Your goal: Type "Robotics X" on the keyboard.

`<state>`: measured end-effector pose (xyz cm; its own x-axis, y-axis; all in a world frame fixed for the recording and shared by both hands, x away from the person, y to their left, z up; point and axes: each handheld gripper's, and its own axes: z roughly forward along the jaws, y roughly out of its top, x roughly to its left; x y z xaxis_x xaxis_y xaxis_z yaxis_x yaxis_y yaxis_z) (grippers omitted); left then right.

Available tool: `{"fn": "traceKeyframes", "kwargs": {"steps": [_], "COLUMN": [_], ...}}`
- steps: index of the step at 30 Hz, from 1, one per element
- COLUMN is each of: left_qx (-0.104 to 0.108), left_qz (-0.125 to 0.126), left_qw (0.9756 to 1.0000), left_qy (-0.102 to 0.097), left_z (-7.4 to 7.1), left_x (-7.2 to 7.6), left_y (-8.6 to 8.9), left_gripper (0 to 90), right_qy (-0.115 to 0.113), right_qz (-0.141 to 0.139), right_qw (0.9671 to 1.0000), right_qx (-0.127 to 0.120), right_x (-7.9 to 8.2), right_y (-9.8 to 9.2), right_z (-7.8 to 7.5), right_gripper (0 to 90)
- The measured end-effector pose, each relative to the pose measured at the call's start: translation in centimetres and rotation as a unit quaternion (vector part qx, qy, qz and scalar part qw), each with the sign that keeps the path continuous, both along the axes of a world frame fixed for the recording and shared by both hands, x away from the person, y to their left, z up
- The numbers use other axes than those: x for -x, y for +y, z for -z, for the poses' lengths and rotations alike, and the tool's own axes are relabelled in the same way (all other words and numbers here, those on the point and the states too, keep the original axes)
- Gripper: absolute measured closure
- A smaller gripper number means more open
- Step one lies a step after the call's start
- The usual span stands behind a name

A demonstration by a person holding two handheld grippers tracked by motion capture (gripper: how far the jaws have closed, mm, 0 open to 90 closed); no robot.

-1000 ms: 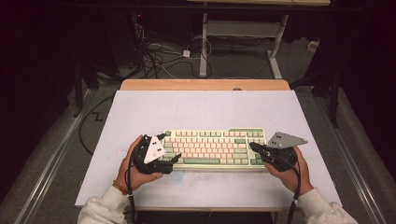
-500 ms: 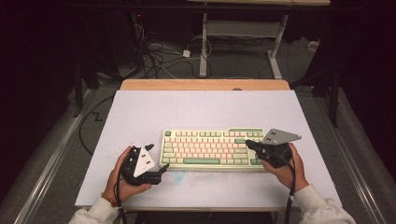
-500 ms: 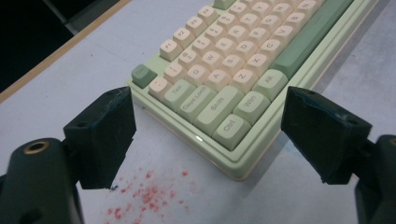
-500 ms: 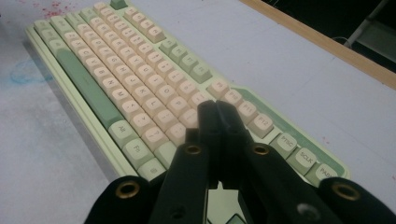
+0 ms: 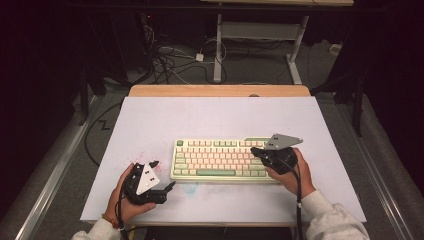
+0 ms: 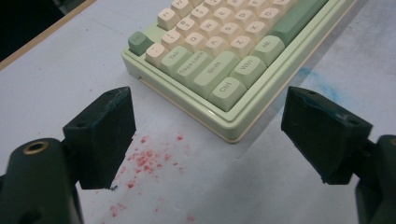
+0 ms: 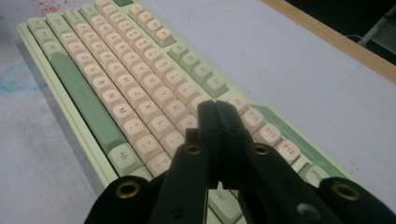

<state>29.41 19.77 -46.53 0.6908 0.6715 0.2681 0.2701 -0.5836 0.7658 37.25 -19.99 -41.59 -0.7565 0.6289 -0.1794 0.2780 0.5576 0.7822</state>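
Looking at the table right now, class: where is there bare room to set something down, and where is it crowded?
Bare: the broad strip of white table cover between the keyboard and the wooden far edge, and the near left. Crowded: the keyboard's right end, under the right claw, and the near-left corner by the left claw.

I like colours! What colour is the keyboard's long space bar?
Green, on the keyboard; the right gripper view shows its space bar best.

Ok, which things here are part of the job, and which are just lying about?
In the job:
- keyboard
- right gripper, jaws shut, over the keys at its right end
- left gripper, jaws open, just off its left corner

Lying about:
- red specks and blue smudge on the table
- cables on the floor behind
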Motion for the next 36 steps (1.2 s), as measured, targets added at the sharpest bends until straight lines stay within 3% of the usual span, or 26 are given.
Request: {"fn": "traceKeyframes", "kwargs": {"steps": [16, 36], "left_qx": [0.003, 0.002], "left_qz": [0.002, 0.009], "left_qw": [1.0, 0.9999], "left_qy": [0.002, 0.008], "left_z": [0.1, 0.1], "left_x": [-0.3, -0.4], "left_y": [0.2, 0.2], "left_gripper": [16.3, 16.7], "right_qy": [0.029, 0.036], "right_qz": [-0.017, -0.016], "right_qw": [0.9992, 0.9978], "right_qx": [0.022, 0.054], "right_x": [-2.1, -3.1], "right_y": [4.3, 5.8], "right_z": [2.2, 3.5], "right_gripper": [90.0, 90.0]}}
